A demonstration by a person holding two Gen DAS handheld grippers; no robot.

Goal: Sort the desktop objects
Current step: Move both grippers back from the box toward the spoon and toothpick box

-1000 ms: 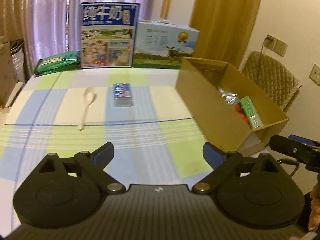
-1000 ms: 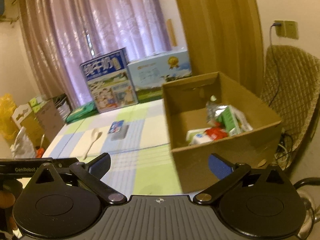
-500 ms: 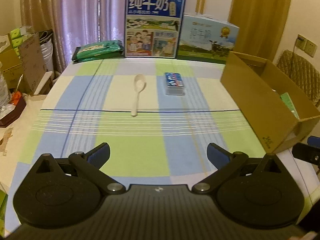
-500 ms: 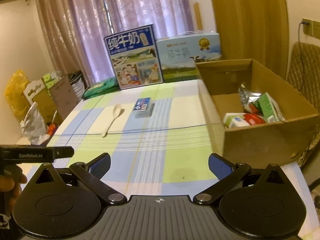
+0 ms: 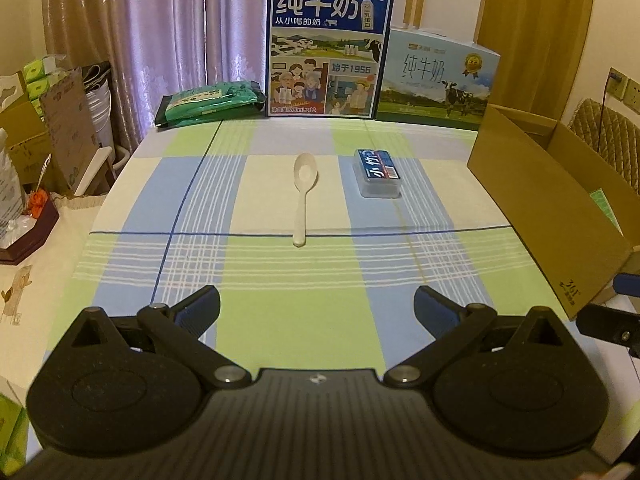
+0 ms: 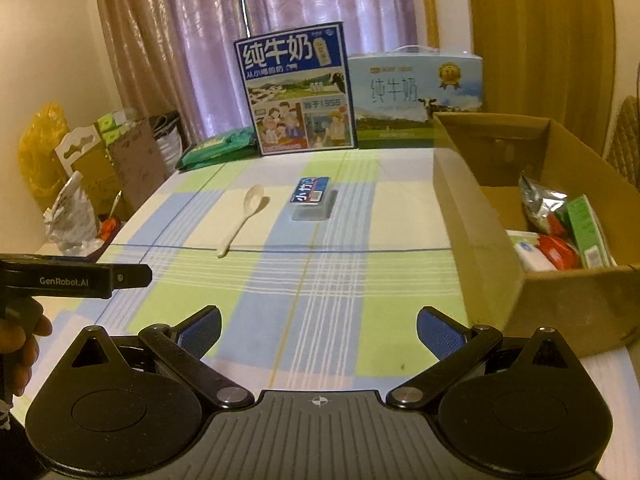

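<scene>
Both tools, left [image 5: 316,304] and right [image 6: 318,326], are held wide and empty low over the bench [image 5: 280,312], apparently lined up on the spoon [image 5: 303,192] and small box [image 5: 377,173] left ahead, the carton [image 6: 500,264] kept to their right.

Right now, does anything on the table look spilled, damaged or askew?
Nothing stands out. The spoon and small blue-lidded box lie flat on the tablecloth, apart from each other; the cardboard box sits upright.
</scene>
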